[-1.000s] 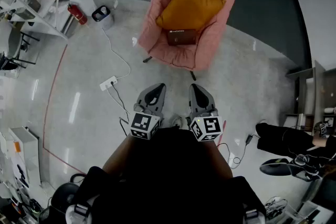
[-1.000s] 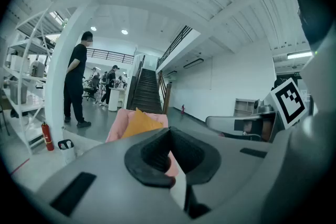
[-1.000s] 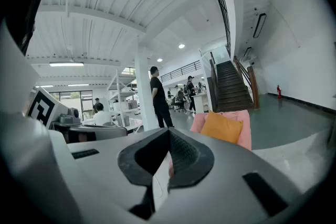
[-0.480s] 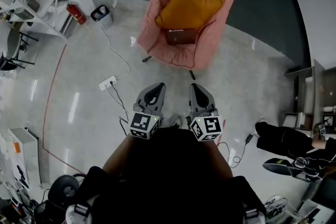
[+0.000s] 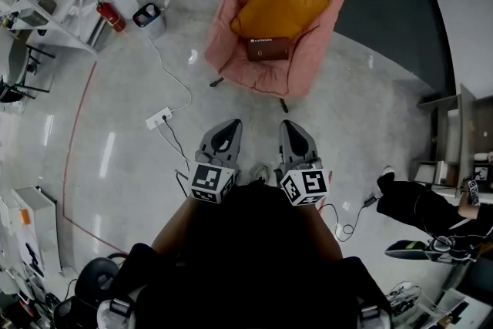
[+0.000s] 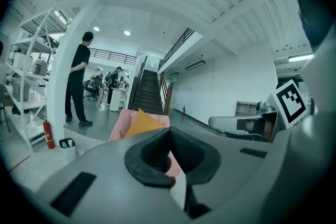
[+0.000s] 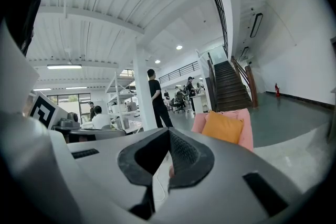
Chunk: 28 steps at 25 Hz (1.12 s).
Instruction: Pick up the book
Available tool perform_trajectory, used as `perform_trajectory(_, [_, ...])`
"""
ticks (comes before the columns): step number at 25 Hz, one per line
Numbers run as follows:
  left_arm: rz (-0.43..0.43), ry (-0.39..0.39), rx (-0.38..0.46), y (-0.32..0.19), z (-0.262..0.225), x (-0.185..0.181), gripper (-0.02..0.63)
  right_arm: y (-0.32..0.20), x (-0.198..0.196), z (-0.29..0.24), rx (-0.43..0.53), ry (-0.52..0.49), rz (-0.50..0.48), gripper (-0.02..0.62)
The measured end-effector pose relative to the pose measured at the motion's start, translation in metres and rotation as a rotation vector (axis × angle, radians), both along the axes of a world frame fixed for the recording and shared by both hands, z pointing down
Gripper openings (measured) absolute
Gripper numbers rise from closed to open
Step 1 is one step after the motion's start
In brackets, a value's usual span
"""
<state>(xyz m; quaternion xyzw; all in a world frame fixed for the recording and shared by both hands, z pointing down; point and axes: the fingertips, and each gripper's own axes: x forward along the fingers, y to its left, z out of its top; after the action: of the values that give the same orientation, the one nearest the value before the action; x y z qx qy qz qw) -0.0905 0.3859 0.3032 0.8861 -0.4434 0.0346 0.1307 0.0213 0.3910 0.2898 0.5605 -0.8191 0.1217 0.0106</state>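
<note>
Facing the pink armchair [image 5: 231, 19], the person holds the left gripper [image 5: 228, 125] and the right gripper [image 5: 290, 125] side by side in front of the body, both aimed roughly level at the chair. Each one is clenched on nothing, tips pressed together, which I take for a carrying pose ahead of the approach, not a reach. The book [image 5: 268, 49] lies flat on the seat, touching the lower corner of the orange cushion [image 5: 281, 2], which is propped against the chair back. That leaves the book's near edge uncovered, likely the easiest side to take. Chair and grippers are well apart. By my count: two grippers, one book, one cushion, one armchair, and one white power strip [image 5: 159, 119] on the floor [image 5: 123, 88] off to the left.
</note>
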Motion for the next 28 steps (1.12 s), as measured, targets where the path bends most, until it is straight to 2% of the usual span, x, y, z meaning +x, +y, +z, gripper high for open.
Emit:
perform_trajectory(15, [0.028,0.011,-0.021,-0.008,0.01,-0.042,0.0,0.002,-0.044,0.006,-0.012,0.005,0.069,0.003])
perform_trajectory(21, [0.067,0.013,-0.039,-0.017,0.014,-0.025,0.0,-0.006,-0.031,0.012,-0.036,0.0,0.082,0.003])
perform_trajectory(28, [0.077,0.006,-0.033,-0.049,0.02,0.008,0.0,-0.044,-0.003,0.022,-0.041,-0.015,0.071,0.003])
